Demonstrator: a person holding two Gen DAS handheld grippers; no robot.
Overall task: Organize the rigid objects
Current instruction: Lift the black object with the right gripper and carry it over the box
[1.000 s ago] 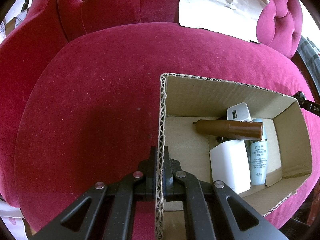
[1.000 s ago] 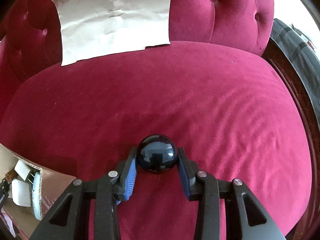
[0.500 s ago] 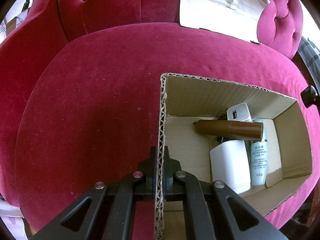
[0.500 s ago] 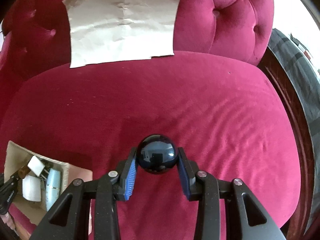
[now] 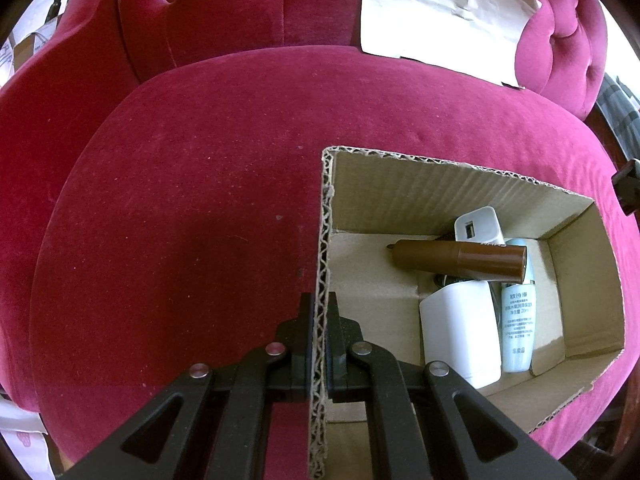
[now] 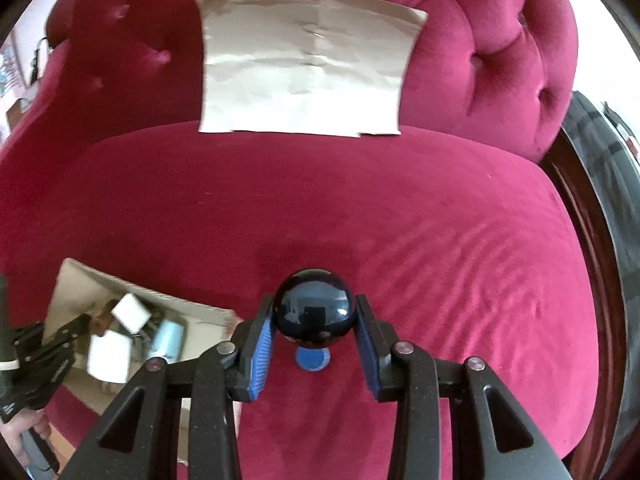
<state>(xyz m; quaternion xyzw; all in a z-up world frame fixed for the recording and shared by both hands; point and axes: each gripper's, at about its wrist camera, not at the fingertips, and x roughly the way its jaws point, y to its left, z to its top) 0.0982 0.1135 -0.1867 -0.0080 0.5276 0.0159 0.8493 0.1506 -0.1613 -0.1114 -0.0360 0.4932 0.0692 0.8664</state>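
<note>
Your right gripper (image 6: 315, 334) still clamps the black ball (image 6: 314, 308), now raised higher above the red velvet seat (image 6: 440, 248) and nearer the cardboard box (image 5: 580, 280). Your left gripper (image 5: 319, 330) stays pinched on the box's near wall, unmoved.

There was one open corrugated cardboard box (image 5: 448, 184). It held two white rectangular plastic blocks (image 5: 460, 332), one brown cylindrical tube (image 5: 460, 260) and one pale blue tube (image 5: 518, 328). One glossy black ball (image 6: 314, 308), one creased paper sheet (image 6: 304, 60).
</note>
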